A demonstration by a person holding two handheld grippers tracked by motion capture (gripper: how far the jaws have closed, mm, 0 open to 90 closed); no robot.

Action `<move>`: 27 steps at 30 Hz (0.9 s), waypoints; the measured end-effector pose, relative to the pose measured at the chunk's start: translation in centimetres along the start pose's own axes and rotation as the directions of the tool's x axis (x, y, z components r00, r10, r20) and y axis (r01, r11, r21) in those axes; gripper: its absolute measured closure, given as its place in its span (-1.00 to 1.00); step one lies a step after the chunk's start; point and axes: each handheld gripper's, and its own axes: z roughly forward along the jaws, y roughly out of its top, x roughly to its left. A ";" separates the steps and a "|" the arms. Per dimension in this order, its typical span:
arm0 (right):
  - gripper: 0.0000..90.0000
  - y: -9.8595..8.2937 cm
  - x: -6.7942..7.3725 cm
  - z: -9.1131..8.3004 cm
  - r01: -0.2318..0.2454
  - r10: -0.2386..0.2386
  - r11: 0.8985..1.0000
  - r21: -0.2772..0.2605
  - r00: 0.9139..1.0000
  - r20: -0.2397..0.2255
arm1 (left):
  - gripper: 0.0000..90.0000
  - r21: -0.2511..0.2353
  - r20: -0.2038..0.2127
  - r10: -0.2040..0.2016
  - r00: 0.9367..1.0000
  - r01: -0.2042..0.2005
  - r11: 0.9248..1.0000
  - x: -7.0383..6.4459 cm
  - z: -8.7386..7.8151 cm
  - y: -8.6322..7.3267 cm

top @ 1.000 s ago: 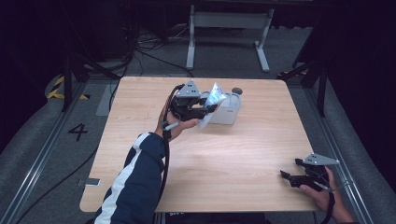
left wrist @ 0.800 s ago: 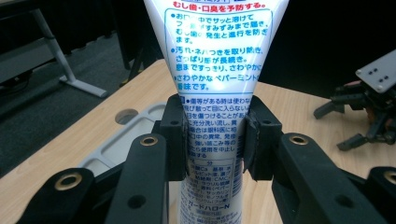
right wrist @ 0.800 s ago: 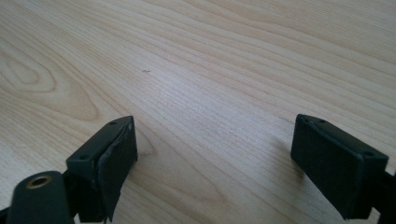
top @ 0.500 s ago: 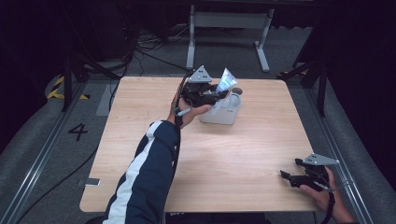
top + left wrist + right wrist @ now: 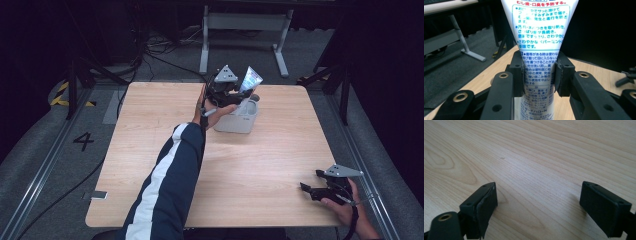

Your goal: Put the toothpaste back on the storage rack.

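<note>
Standing on the desk [image 5: 150,150] directly below the left claw [image 5: 235,95] is a white container [image 5: 237,122]. That claw is clamped on a toothpaste tube [image 5: 541,50], held above the container's opening, long axis near upright, flat crimped end up. The lower end is hidden, so whether it has entered the container cannot be told. The right claw [image 5: 312,190] rests released, well apart at the near edge. The tube bears blue Japanese print; "CMC" and "ガードハロー" are legible.

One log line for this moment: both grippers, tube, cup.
left gripper: shut on toothpaste tube | tube: above white cup | right gripper: open, near table | right hand: near edge
</note>
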 end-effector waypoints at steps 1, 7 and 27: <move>-0.66 0.0 0.0 0.0 0.000 0.000 1.000 0.000 1.000 0.000 | 0.48 -0.002 0.003 0.003 1.000 -0.003 1.000 0.1 0.2 -0.1; -0.66 0.0 0.0 0.0 0.002 -0.002 1.000 0.001 1.000 0.000 | 0.48 -0.012 -0.001 -0.002 1.000 0.002 1.000 0.5 1.4 -0.4; -0.65 0.0 0.0 0.0 0.008 -0.008 1.000 -0.002 1.000 0.000 | 0.46 0.008 -0.047 -0.040 0.998 0.041 0.999 2.0 2.9 -2.6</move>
